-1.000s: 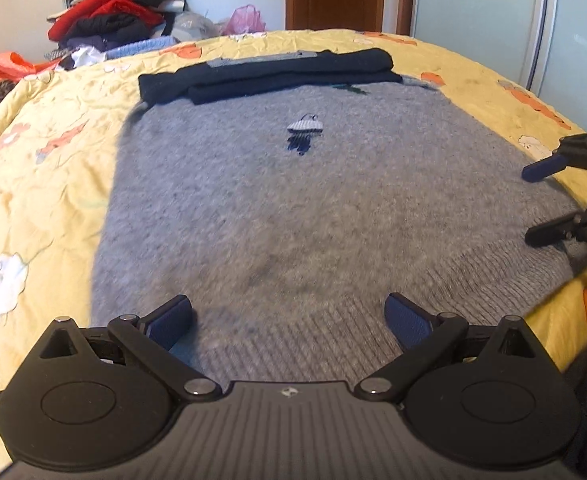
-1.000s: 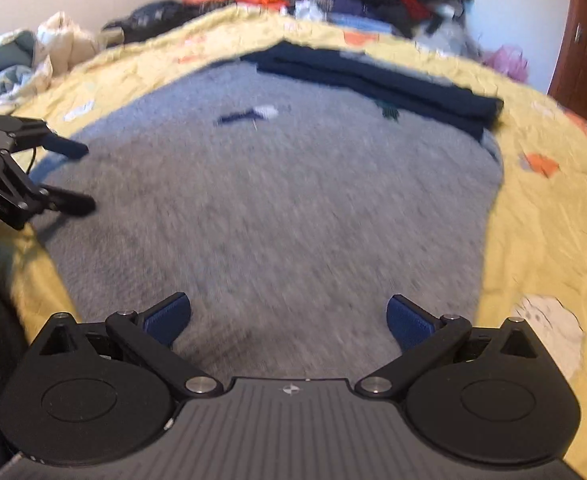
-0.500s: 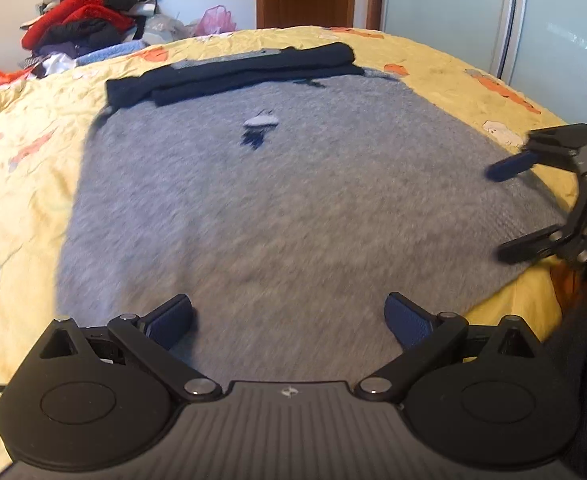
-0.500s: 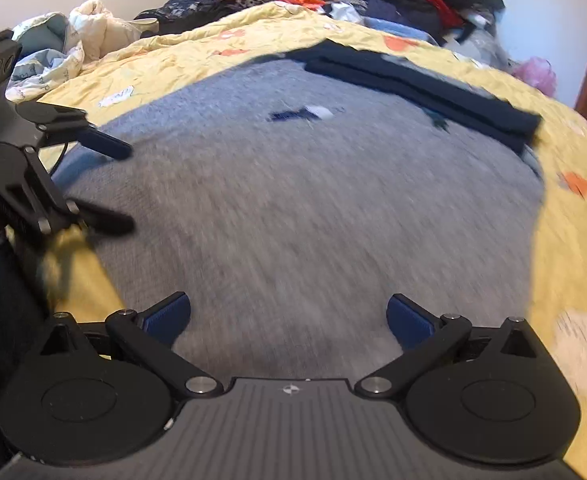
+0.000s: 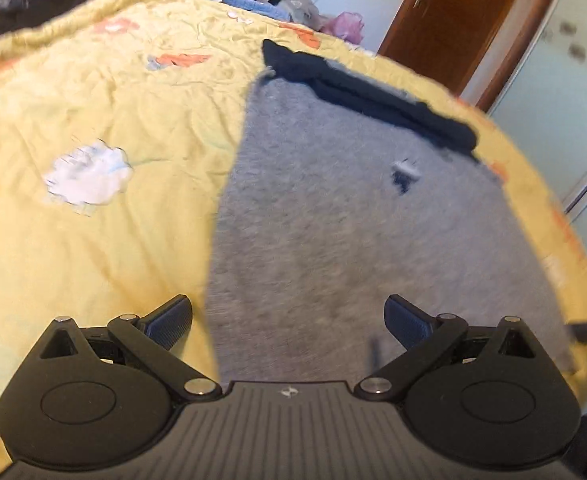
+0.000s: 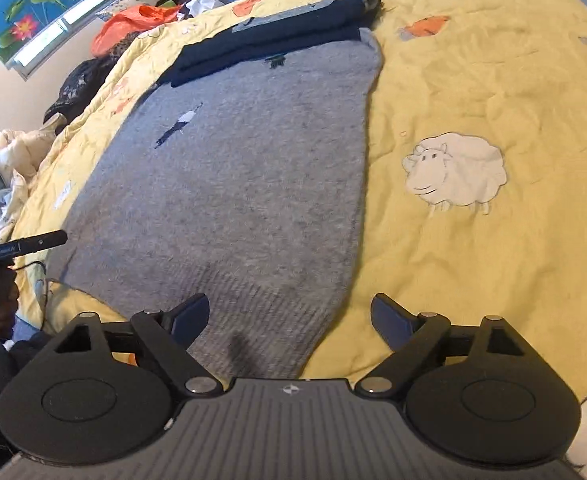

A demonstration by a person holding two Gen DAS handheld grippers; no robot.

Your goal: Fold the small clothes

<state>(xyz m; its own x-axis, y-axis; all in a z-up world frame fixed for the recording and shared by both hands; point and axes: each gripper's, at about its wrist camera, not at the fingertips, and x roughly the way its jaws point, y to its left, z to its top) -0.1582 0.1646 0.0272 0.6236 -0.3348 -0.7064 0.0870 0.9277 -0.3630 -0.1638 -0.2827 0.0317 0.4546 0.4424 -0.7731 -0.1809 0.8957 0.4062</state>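
Currently the grey sweater (image 6: 253,184) lies flat on the bed, straight ahead of both your grippers, with its ribbed hem (image 6: 261,320) nearest you and dark folded sleeves (image 6: 277,40) across its far end. Your right gripper (image 6: 289,318) is wide open and holds nothing; its left finger is over the hem's right corner, its right finger over bare yellow quilt (image 6: 473,80). Your left gripper (image 5: 289,316) is equally wide open and empty, straddling the sweater's left edge: left finger over quilt, right finger over knit. A small embroidered motif (image 6: 181,124) sits on the chest, well ahead of the right gripper.

Risks, as I judge them:
- Closing now with a finger on quilt could pinch bedding along with the knit, so the fold drags the quilt up.
- The left wrist view is motion-blurred; closing while still swinging could miss the edge.
- Uneven grips on the two corners would skew the fold and could dislodge the sleeves.

Versus a second ago: both grippers looked down the middle of the sweater; each has since shifted outward to its own side edge. Openings unchanged.
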